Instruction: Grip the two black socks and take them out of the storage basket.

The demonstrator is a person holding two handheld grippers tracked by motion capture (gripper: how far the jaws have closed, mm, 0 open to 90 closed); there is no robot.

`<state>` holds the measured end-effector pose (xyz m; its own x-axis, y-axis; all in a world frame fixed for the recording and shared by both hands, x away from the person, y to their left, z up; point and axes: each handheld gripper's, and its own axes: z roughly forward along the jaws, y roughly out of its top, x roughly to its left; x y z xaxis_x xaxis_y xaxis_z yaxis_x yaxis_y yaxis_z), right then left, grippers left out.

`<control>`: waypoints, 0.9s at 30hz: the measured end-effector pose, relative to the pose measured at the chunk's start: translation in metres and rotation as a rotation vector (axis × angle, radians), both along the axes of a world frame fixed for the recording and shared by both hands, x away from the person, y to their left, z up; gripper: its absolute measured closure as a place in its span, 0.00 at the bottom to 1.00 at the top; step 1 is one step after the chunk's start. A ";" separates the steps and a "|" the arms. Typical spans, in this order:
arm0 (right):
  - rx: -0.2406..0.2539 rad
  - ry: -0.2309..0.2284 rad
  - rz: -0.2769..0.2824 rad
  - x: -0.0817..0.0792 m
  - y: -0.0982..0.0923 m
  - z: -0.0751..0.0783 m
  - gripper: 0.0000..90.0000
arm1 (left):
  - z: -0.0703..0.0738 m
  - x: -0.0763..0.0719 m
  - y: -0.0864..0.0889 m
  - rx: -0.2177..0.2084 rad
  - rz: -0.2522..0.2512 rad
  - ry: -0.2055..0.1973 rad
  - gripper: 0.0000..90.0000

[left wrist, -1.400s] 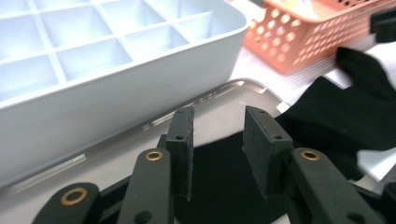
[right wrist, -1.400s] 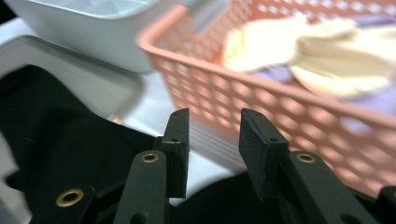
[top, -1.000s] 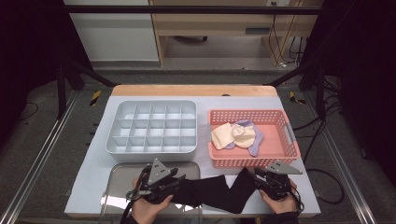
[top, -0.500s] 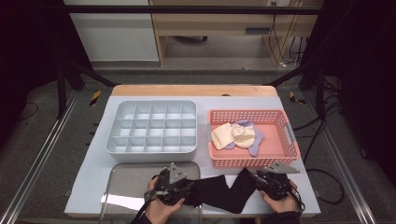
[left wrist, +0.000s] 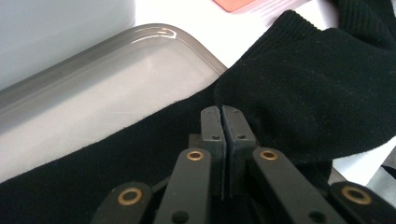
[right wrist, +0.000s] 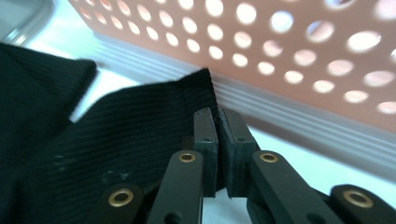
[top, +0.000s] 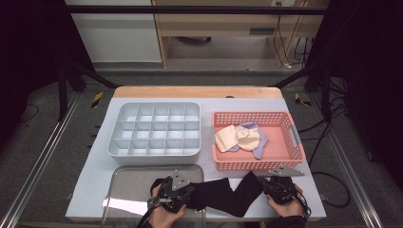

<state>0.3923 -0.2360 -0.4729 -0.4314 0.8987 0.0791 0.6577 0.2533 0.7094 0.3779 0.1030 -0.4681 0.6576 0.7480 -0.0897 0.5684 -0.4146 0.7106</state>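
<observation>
Black sock lies along the table's near edge, one end over the clear tray, the other by the pink basket. My left gripper and right gripper have just been closing; each now pinches an end so I can lift it spread out.

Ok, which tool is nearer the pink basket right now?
Right. The right tool sits just in front of the pink basket, by its near wall, pinching the black sock. The left tool is farther off, over the clear tray.
</observation>
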 end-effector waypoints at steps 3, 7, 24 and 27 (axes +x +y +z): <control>0.031 -0.030 -0.005 -0.005 -0.002 0.009 0.96 | 0.006 -0.003 0.004 -0.041 -0.009 -0.016 0.98; 0.058 -0.088 -0.001 -0.018 -0.004 0.028 0.96 | 0.024 -0.009 0.013 -0.101 -0.019 -0.054 0.98; 0.153 -0.142 0.148 -0.025 0.051 0.058 0.96 | 0.041 -0.010 0.099 -0.157 0.103 -0.088 0.98; 0.147 -0.136 0.163 -0.023 0.062 0.055 0.96 | 0.039 -0.009 0.111 -0.169 0.126 -0.086 0.98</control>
